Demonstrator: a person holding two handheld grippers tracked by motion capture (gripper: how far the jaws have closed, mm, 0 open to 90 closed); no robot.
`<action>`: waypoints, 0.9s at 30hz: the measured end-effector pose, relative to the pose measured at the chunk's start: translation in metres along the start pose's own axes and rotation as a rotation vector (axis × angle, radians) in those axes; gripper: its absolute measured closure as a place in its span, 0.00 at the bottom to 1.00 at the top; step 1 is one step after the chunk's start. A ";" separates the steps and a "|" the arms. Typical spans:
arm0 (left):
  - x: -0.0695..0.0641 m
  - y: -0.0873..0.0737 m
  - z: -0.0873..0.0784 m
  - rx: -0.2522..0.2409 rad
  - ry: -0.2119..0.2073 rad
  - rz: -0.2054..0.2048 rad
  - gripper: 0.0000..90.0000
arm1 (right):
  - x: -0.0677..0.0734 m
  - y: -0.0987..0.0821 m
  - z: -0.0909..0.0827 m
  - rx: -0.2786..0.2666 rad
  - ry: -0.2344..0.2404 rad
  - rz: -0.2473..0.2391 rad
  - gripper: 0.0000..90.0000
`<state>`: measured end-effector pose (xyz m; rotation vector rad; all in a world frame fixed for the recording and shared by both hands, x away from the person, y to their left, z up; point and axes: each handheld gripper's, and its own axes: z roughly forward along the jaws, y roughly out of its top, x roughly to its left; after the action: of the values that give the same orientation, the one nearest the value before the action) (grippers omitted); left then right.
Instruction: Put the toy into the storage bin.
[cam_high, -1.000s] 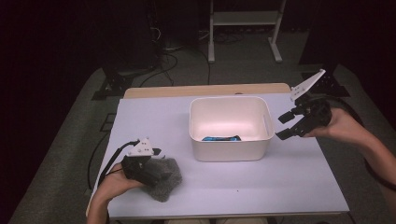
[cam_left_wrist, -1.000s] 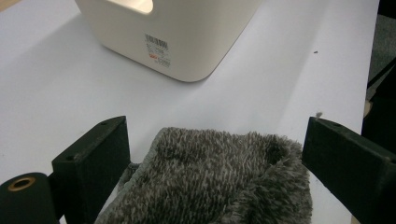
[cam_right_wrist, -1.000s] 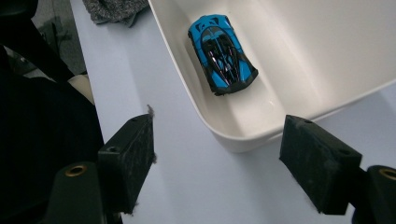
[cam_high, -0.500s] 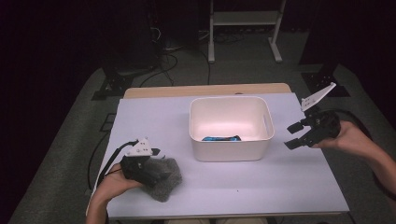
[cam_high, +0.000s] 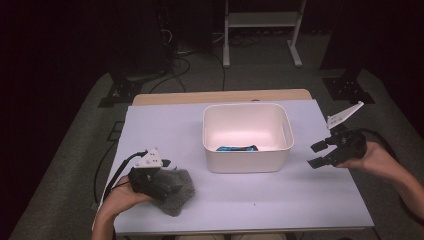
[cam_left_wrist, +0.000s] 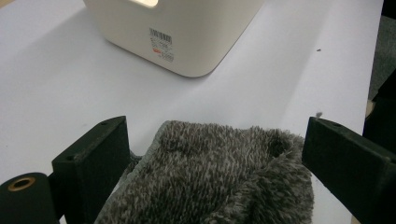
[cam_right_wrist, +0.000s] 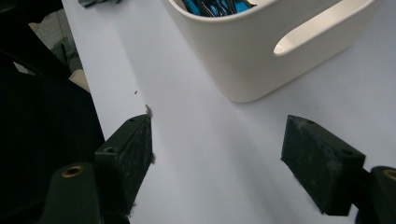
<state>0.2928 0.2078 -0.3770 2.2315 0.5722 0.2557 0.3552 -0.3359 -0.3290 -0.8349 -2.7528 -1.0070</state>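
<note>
Grey fuzzy cloth (cam_left_wrist: 210, 177): on worktop (cam_high: 250, 200), between wide-open jaws of left gripper (cam_high: 167, 175), pads apart from it. Right gripper (cam_high: 318, 154): jaws wide, empty, beside white bin (cam_high: 245, 165).

Left gripper (cam_high: 159, 176) low, jaws spread wide; right gripper (cam_high: 320, 155) off the table, jaws wide apart.

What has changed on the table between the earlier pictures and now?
The right gripper has come down beside the bin, from near its rim toward the table. Its jaws are open with nothing between them. The left gripper stayed on the grey cloth, jaws apart around it. The bin, the blue thing inside it and the cloth have not moved.
</note>
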 end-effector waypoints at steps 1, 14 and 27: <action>0.000 0.000 0.000 0.000 0.000 0.000 0.08 | -0.001 -0.002 0.002 -0.002 0.002 0.002 0.26; 0.000 -0.001 0.001 0.006 -0.004 0.000 0.08 | -0.008 -0.029 0.021 -0.051 0.021 0.045 0.25; 0.000 -0.001 0.000 0.011 0.004 0.000 0.08 | -0.010 -0.052 0.039 -0.094 0.042 0.090 0.23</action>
<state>0.2924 0.2088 -0.3780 2.2421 0.5777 0.2577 0.3403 -0.3497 -0.3918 -0.9300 -2.6250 -1.1308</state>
